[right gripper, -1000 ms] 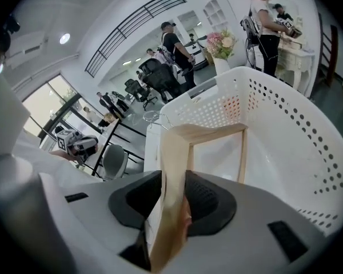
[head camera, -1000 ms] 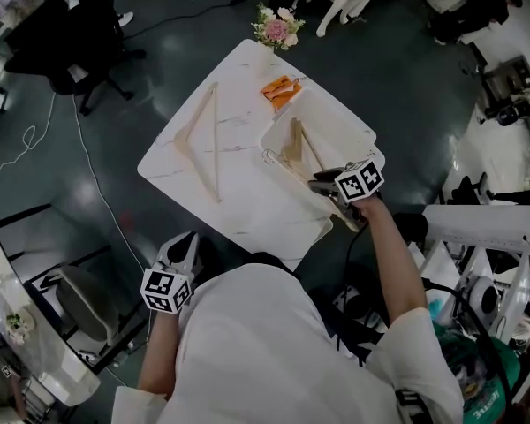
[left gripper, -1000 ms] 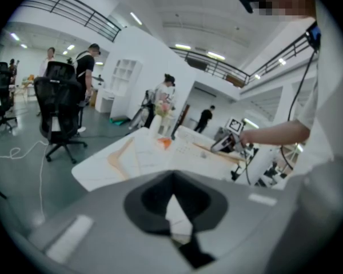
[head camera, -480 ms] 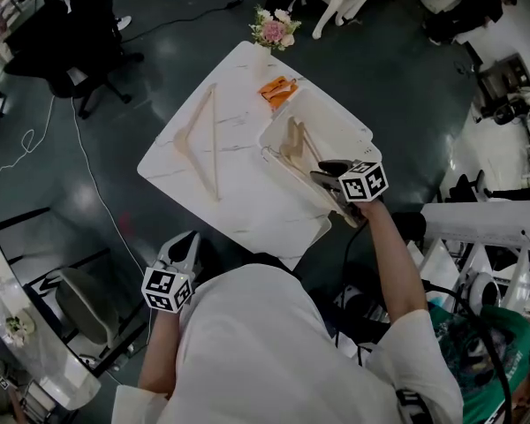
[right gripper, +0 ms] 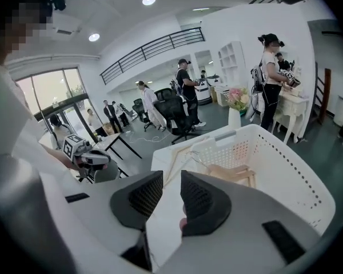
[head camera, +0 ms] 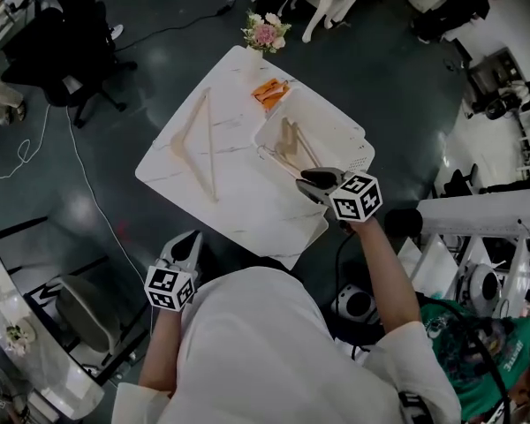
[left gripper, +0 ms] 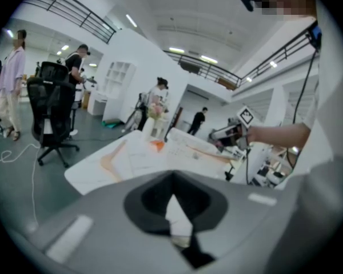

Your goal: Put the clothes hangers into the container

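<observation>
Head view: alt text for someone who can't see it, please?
From above: a person holds the right gripper over a white basket of wooden hangers on a table, its empty jaws having just been closing. Another hanger lies on the table; the left gripper hangs near its corner.

In the head view the right claw, its jaws just drawn closer with nothing between them, covers the near corner of the container and the near end of the hanger inside. The orange thing beside the container is too small to identify. In the left gripper view the body of the left claw cuts off the tabletop's near side and the lower part of the loose hanger; that whole view is blurred.
</observation>
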Available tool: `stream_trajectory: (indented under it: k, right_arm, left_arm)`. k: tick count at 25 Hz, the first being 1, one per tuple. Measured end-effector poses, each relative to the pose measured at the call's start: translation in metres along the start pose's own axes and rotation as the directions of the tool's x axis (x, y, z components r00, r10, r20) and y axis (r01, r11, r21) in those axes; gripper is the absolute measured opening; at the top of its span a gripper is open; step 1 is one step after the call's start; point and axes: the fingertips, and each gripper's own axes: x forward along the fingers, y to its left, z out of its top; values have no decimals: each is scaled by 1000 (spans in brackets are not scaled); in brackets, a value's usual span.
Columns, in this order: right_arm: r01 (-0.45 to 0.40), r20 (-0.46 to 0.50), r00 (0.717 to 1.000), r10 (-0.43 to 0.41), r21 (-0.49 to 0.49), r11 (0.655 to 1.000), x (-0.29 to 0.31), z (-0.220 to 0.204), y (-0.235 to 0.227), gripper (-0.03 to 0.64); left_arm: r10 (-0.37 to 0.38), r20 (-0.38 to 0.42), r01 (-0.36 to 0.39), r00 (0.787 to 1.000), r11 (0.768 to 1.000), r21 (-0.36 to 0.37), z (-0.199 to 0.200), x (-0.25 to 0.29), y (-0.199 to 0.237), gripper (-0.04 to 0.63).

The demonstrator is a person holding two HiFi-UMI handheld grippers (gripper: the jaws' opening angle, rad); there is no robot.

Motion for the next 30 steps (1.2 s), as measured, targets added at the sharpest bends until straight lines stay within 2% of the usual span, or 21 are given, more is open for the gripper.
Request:
stream_trajectory:
  k: [4,9,19,25,30]
  right_arm:
    - [-38,51,998,37,18,999,5,-5,40,62]
    - [-67,120,991,56,93,993,10,-21,80,25]
    - [-76,228,973,27,208,975,13,-44,132,3]
    - [-59,239,971,-11,284,957,25,-57,151,3]
    - [-50,234,972,-20,290,956,35,-61,168,3]
  left_arm:
    - [-24,7,24,1000,1000,5,0,3,-4,0]
    - [-52,21,51,998,999,17,9,2,-12,0]
    - [-112,33,110,993,993,45,19,-4,-18,0]
    - [-172,25,170,985,983,72,25,-14,-24,0]
    - [-216,26,212,976,973,95,26,-24,-25,-1]
